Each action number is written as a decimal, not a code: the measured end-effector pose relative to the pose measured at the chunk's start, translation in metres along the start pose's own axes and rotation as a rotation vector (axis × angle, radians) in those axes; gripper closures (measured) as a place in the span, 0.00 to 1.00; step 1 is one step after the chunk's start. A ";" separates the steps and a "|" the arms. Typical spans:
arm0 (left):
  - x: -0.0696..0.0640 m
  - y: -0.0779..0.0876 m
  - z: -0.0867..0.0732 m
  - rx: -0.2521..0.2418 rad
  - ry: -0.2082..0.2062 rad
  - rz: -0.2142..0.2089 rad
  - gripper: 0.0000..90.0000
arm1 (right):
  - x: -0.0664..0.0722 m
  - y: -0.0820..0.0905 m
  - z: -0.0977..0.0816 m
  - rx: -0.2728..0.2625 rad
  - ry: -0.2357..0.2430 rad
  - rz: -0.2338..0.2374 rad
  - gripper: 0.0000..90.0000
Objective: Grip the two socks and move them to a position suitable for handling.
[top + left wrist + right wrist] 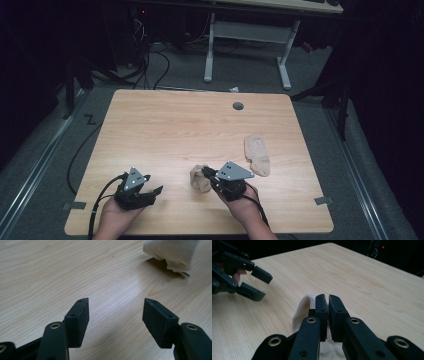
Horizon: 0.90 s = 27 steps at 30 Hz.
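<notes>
left gripper (159, 191) sits low near the front-left of the light wood-grain table (165, 125), black jaws spread wide, nothing btwn them, just bare wood under the pads in the left gripper view. it also shows at the far left of the right gripper view (263, 286), jaws apart, a fingertip behind it.

moving right: crumpled beige cotton sock (200, 178), front-centre of the table, just beside the left gripper's reach. same sock is top right in the left gripper view (172, 252), bunched, hem hanging over the wood.

right gripper (204, 173) is on it: jaws pressed nearly together, pinching a fold of that sock. right gripper view has the pads almost touching w/ beige cloth (304, 308) draping out below and to the left of them.

further right: second beige sock (257, 155), lying flat, well apart from both grippers, near the table's right side. small grey round grommet (238, 106) up by the far edge.
</notes>
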<state>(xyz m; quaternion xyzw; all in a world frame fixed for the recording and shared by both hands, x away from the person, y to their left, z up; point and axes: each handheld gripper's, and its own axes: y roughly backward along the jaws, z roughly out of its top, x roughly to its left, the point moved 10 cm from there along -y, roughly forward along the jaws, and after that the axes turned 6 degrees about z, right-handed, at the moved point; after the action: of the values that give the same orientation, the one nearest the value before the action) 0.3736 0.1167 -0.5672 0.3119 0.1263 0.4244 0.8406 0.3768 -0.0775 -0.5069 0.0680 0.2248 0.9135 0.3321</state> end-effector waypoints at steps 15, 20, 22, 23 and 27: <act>-0.012 -0.001 0.003 -0.011 -0.031 -0.018 0.43 | 0.002 0.015 0.019 -0.079 0.006 -0.012 0.96; -0.013 -0.002 0.002 -0.007 -0.042 -0.018 0.44 | 0.002 0.003 0.004 -0.027 -0.014 0.007 0.96; -0.014 -0.001 0.003 -0.014 -0.038 -0.021 0.44 | 0.005 -0.001 0.001 -0.012 -0.020 0.021 0.96; -0.016 0.000 0.005 -0.024 -0.035 -0.032 0.44 | 0.006 -0.002 0.002 -0.015 -0.016 0.030 0.96; -0.029 0.004 0.012 -0.063 -0.074 -0.061 0.45 | 0.020 -0.009 0.003 -0.012 0.005 0.071 0.95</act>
<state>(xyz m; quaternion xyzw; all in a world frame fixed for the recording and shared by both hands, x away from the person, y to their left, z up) 0.3588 0.0902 -0.5567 0.2969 0.0914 0.3908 0.8665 0.3675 -0.0578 -0.5082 0.0715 0.2177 0.9262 0.2994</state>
